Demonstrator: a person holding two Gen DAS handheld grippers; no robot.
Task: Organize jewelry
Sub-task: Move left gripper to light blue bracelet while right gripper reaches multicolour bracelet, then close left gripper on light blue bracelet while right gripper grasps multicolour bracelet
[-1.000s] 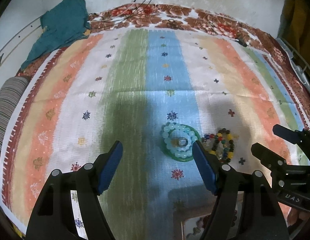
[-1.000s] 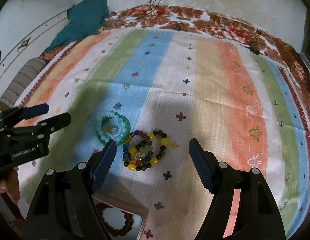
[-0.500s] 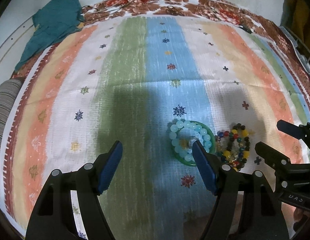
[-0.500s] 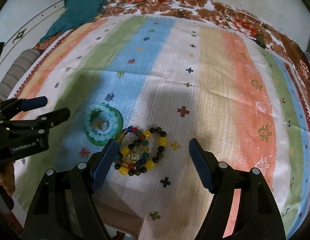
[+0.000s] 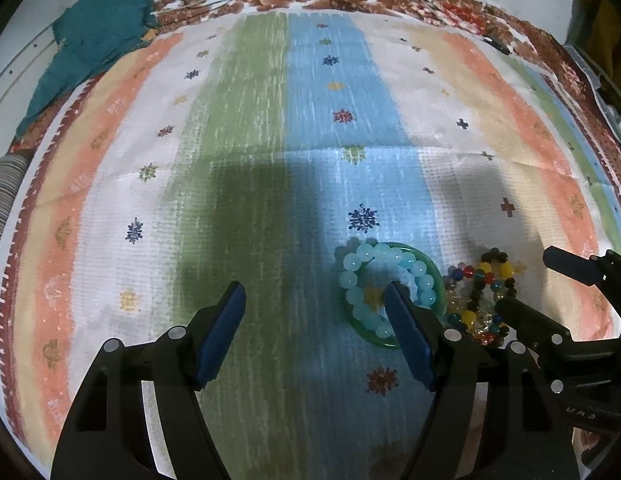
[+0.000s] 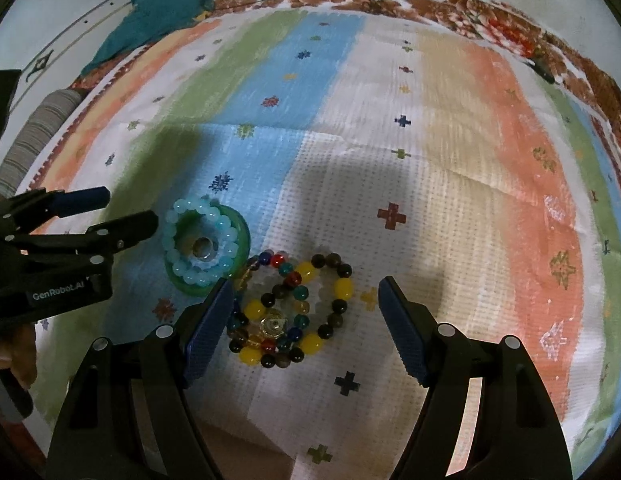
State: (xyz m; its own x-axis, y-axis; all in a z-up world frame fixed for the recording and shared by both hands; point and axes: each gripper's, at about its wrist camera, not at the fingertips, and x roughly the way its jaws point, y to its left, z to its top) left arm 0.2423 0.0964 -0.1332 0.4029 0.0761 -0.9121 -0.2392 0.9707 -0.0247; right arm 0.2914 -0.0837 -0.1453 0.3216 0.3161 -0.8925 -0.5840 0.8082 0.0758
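Striped cloth (image 6: 450,160): wide bare stretch toward far edge. 
Teal garment (image 5: 94,36): far left corner. 
Left gripper (image 5: 314,312), right gripper (image 6: 306,304): both spread wide, grasping nothing. 
Mixed beads (image 6: 294,312): near edge, between right jaws. 
Pale-blue bracelet (image 6: 202,244) on green bangle (image 6: 243,232): just beside.

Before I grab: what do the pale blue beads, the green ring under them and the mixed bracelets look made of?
Pale blue bead bracelet: translucent, glossy, likely glass or resin. Green bangle: smooth, see-through rim, glass or plastic; cannot tell which. Multicolour bead bracelets: polished round beads, some clear, some opaque; probably glass or stone.
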